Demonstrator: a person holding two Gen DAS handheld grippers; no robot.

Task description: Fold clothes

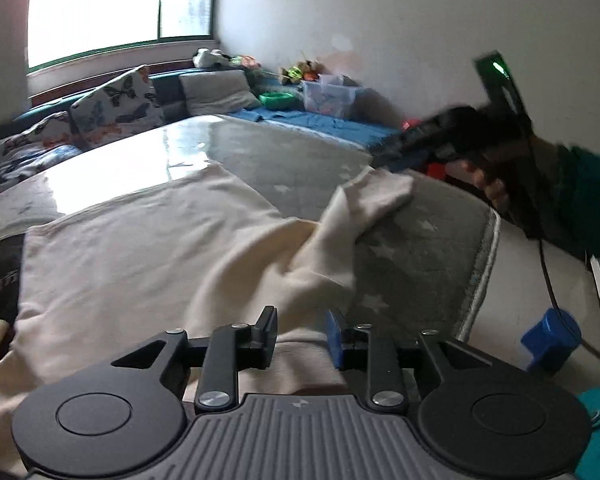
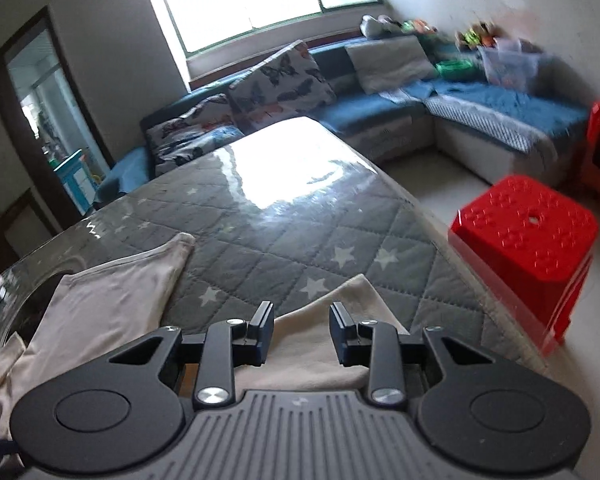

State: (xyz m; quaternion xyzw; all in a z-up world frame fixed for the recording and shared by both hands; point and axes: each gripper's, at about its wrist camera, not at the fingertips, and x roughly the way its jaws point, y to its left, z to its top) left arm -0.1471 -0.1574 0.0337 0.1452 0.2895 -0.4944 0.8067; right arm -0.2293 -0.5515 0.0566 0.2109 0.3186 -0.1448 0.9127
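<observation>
left tool [image 1: 302, 330]: jaws apart, nothing pinched, hovering over garment
right tool [image 2: 302, 326]: jaws apart, empty, above a sleeve end
garment [image 1: 140, 248]: cream top, spread on grey star-quilted table [image 2: 284, 240]

Readable text: none in either view.
Gripper body [image 1: 300, 420]: only a small pale mark at 12 o'clock of its ribbed plate, too small to read.
</observation>
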